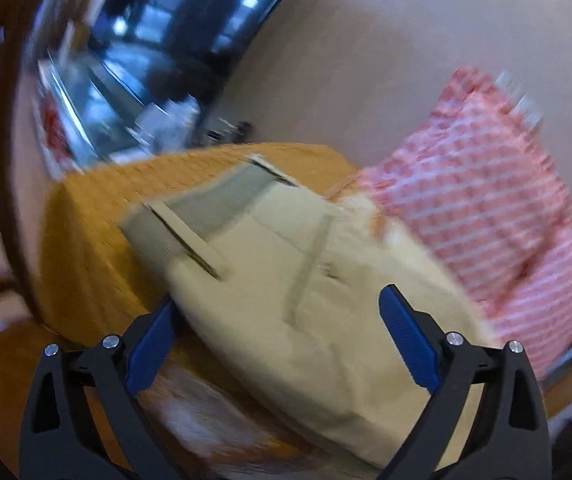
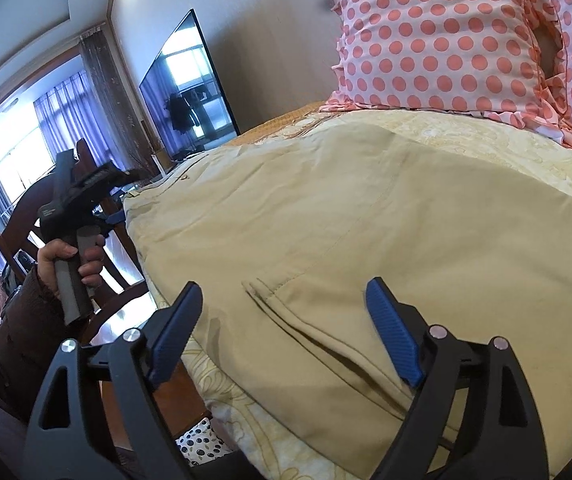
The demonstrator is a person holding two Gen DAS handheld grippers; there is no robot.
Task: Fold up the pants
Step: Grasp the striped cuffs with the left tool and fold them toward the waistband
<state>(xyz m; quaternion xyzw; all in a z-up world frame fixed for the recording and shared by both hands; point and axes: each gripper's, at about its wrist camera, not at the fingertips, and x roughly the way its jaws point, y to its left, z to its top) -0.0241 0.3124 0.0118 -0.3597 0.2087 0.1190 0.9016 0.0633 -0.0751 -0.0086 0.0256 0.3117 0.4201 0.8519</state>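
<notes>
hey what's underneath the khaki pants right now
The khaki pants lie on a pale yellow floral bedspread, visible along their edges. Whatever sits directly beneath the fabric is covered.

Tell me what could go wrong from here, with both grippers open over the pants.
1. The left wrist view is motion-blurred, so the left hand-held gripper may close off target on the khaki pants.
2. The right hand-held gripper could pinch the yellow bedspread underneath along with the pants.

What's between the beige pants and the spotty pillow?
In the right wrist view, a strip of pale yellow patterned bedspread lies between the beige pants and the polka-dot pillow.
</notes>
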